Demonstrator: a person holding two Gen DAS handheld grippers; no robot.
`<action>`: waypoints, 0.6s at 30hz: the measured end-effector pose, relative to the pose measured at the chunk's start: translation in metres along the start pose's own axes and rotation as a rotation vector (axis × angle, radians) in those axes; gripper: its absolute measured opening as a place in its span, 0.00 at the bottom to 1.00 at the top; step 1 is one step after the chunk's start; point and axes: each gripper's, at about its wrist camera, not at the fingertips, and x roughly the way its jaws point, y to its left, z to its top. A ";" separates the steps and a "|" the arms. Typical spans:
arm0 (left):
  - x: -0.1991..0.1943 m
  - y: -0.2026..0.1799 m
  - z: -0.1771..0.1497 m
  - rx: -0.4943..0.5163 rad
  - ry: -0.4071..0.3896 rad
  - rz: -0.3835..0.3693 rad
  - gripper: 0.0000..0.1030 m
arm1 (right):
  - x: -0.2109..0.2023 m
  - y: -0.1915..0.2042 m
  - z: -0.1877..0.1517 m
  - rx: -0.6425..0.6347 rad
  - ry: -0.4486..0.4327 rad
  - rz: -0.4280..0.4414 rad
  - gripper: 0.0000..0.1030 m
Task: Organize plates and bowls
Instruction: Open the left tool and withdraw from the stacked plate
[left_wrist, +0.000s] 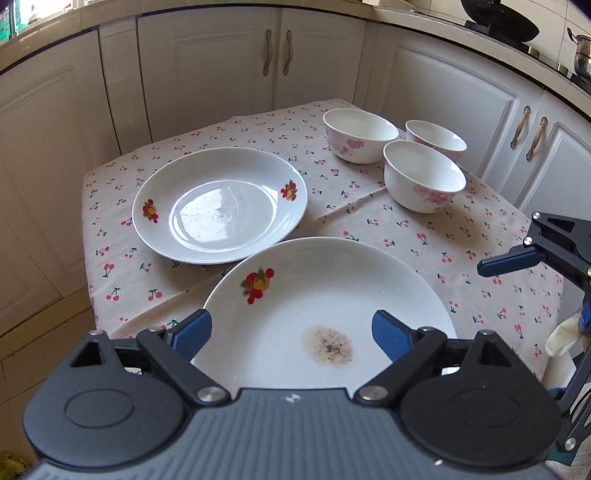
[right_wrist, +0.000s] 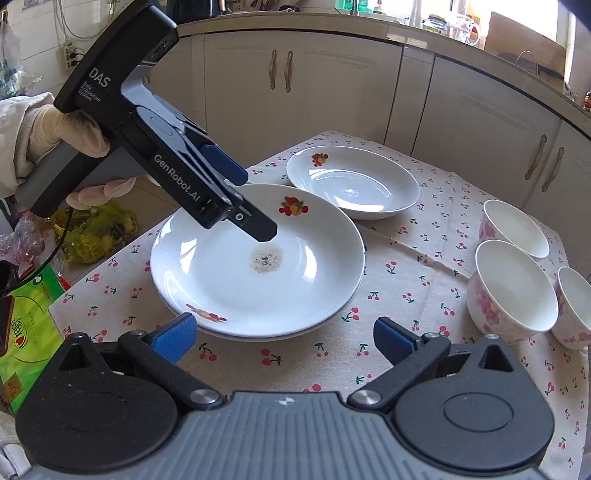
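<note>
Right wrist view: a stained plate (right_wrist: 258, 266) sits stacked on another plate, of which only a rim shows beneath it, on a bench (right_wrist: 406, 354) draped in cherry-print cloth in a kitchen. The left gripper (right_wrist: 255, 206), held by a gloved hand (right_wrist: 70, 136), hangs over the stained plate's rim on the side away from the camera, its fingers (right_wrist: 225, 166) spread and pinching nothing. The right gripper (right_wrist: 284, 338) hovers on the camera side of the stained plate, its blue fingers (right_wrist: 177, 334) also spread wide and empty. A clean plate (right_wrist: 354, 184) with a fruit motif lies beyond the stained plate, just apart from it. Three bowls (right_wrist: 513, 291) with pink flowers cluster to the right of the stained plate, well apart from it. From the left wrist, the stained plate (left_wrist: 325, 310) fills the gap between the left gripper's (left_wrist: 291, 334) open fingers, untouched by them. Cream cabinets (right_wrist: 295, 81) stand behind.
</note>
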 end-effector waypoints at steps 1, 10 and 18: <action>-0.002 -0.002 0.000 0.002 -0.005 0.001 0.91 | -0.002 -0.001 0.000 0.000 -0.006 -0.004 1.00; -0.023 -0.008 0.006 0.000 -0.053 0.028 0.92 | -0.018 -0.012 0.006 -0.022 -0.065 -0.002 1.00; -0.021 0.008 0.026 -0.027 -0.063 0.052 0.92 | -0.009 -0.040 0.031 -0.050 -0.122 0.002 1.00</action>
